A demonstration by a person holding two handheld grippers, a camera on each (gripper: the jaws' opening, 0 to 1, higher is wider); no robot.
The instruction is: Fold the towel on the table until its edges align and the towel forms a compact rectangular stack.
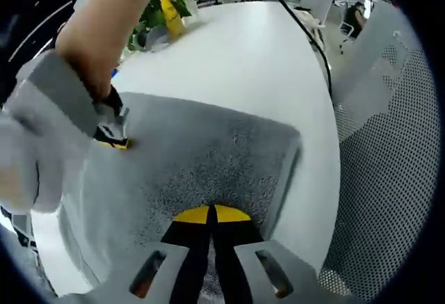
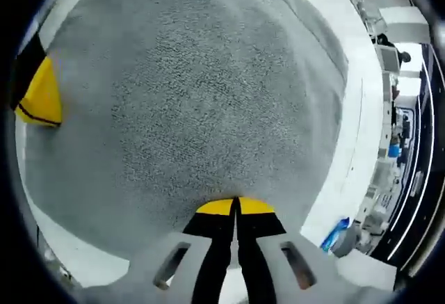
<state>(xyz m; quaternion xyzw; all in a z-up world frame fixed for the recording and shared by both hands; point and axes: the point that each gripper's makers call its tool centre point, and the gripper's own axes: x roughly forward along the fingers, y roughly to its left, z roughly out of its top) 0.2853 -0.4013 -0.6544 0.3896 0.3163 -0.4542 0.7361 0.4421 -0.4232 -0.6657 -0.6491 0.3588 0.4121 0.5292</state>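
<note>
A grey towel [image 1: 208, 158] lies spread on the round white table [image 1: 257, 60]. In the left gripper view my left gripper [image 1: 211, 215] sits at the towel's near edge, its yellow-tipped jaws pressed together on the cloth. My right gripper [image 1: 115, 136], held by a person's hand in a grey sleeve, meets the towel's left edge. In the right gripper view the towel [image 2: 201, 88] spreads wide ahead, and my right gripper [image 2: 235, 208] is shut on its near edge. The left gripper's yellow tip [image 2: 40, 99] shows at the far left over the towel's border.
A yellow bottle [image 1: 169, 13] and a green plant [image 1: 147, 26] stand at the table's far side. A black cable [image 1: 306, 36] runs along the table's right rim. A perforated chair back [image 1: 396, 179] stands close by. A blue object [image 2: 336, 234] lies beyond the table edge [image 2: 354, 130].
</note>
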